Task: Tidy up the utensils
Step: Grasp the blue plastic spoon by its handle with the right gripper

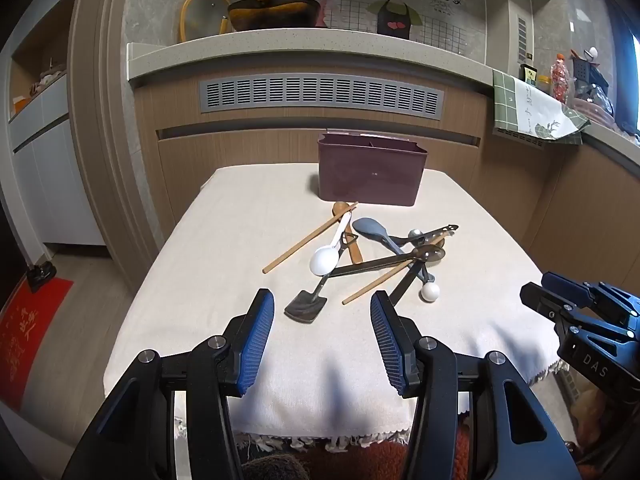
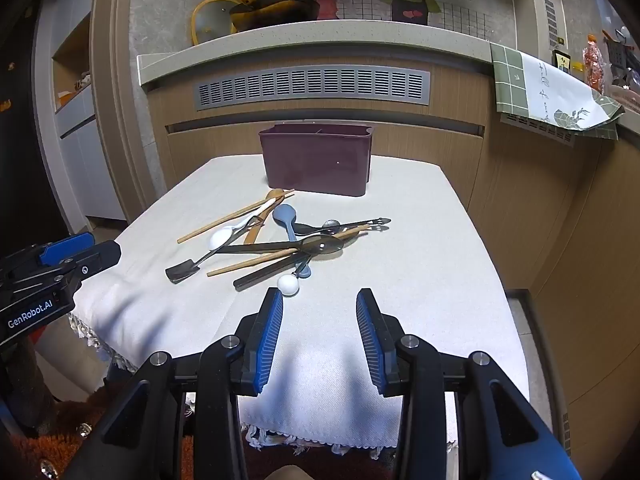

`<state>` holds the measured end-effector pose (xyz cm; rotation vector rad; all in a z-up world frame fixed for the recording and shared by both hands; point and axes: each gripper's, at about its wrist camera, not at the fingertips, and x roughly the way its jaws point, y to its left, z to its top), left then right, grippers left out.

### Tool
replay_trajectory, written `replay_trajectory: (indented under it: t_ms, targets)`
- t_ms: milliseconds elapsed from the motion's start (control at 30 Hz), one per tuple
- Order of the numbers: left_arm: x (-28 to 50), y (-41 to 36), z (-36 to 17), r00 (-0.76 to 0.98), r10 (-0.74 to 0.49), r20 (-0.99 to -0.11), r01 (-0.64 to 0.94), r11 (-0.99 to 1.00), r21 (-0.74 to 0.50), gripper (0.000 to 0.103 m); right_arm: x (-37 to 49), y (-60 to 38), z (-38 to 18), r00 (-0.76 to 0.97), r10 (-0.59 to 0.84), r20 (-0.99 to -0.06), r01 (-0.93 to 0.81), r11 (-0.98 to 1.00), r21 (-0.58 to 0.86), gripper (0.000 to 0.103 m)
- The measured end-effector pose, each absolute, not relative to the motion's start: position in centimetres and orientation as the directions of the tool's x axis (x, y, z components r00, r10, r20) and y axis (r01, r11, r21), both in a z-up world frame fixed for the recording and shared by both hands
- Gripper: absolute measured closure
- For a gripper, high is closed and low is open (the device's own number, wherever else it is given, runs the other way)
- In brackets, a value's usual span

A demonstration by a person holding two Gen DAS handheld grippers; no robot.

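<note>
A pile of utensils lies mid-table: a white spoon [image 1: 325, 259], a blue-grey spoon [image 1: 370, 229], wooden chopsticks [image 1: 310, 238], a small dark spatula [image 1: 306, 307], a dark translucent spoon [image 2: 320, 245] and a white-ball-ended utensil [image 2: 289, 284]. A maroon divided holder [image 1: 372, 174] stands behind them; it also shows in the right wrist view [image 2: 318, 160]. My left gripper [image 1: 322, 308] is open and empty, just short of the spatula. My right gripper [image 2: 319, 304] is open and empty, near the white ball end. Each gripper shows in the other's view.
The table wears a cream cloth [image 1: 224, 248] with a fringed front edge. Behind it is a wooden cabinet with a grey vent [image 1: 320, 94] and a counter [image 1: 304, 46] holding a yellow-handled pan [image 1: 272, 10]. A green-checked towel [image 2: 548, 92] hangs at right.
</note>
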<state>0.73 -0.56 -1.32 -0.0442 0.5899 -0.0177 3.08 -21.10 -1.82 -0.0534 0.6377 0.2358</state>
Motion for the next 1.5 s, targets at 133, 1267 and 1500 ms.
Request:
replay_trajectory:
  t_ms: [133,1267,1500]
  targets:
    - [0.9,-0.5,-1.4,0.827,-0.034,-0.561,0.008,0.999,-0.048,0.052,3.3,-21.0,-1.9,0.776,0.206,-0.597,-0.239,0.971,0.023,0.067]
    - [20.3,6.3,-5.9,0.685,-0.221,-0.694,0.124,0.974,-0.187,0.052,27.7,-11.6,-8.4,0.402,0.349,-0.847,-0.581,0.812,0.058,0.071]
    - [21.6,3.3,-6.6,0.621,-0.348,-0.702,0.237,0.937,-0.255,0.052,26.0,-14.8,-4.7,0.557,0.363,-0.747,-0.501,0.864,0.047,0.072]
